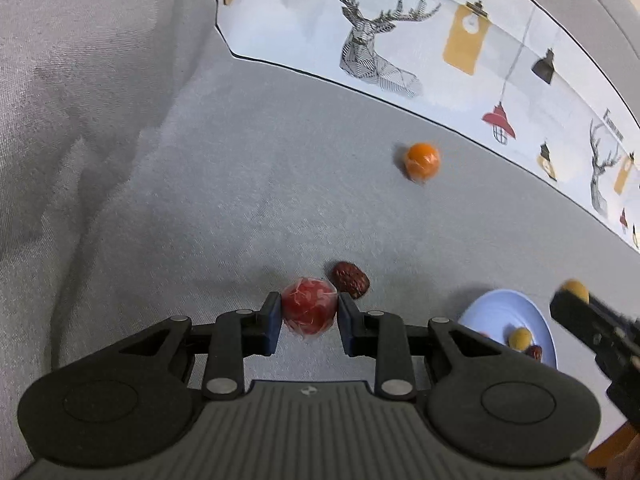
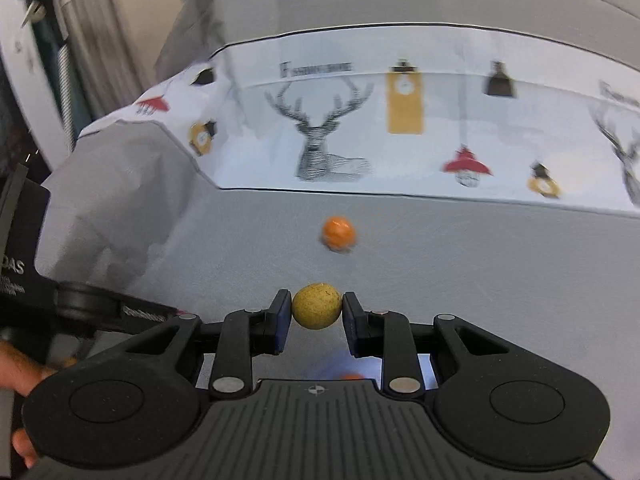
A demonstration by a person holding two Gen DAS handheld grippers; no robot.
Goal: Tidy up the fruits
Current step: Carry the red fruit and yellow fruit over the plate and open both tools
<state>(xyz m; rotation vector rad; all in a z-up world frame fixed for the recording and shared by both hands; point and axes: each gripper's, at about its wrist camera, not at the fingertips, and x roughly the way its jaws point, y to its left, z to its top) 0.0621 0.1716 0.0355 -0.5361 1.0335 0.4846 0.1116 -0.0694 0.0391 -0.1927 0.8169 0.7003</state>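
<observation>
My left gripper (image 1: 309,312) is shut on a red fruit in clear wrap (image 1: 308,307), low over the grey cloth. A dark red date (image 1: 351,279) lies just beyond it, to the right. An orange fruit (image 1: 421,161) lies farther off and also shows in the right wrist view (image 2: 338,234). A light blue plate (image 1: 500,304) at the right holds a yellow-brown fruit (image 1: 520,338) and a date (image 1: 536,352). My right gripper (image 2: 316,312) is shut on a yellow-brown round fruit (image 2: 317,305), held above the plate (image 2: 344,364); it shows in the left wrist view (image 1: 576,292).
A white printed cloth with deer and lamps (image 1: 400,40) borders the grey cloth at the back, also in the right wrist view (image 2: 400,120). The grey cloth rises in folds at the left (image 1: 80,120). A dark box (image 2: 16,248) stands at the left.
</observation>
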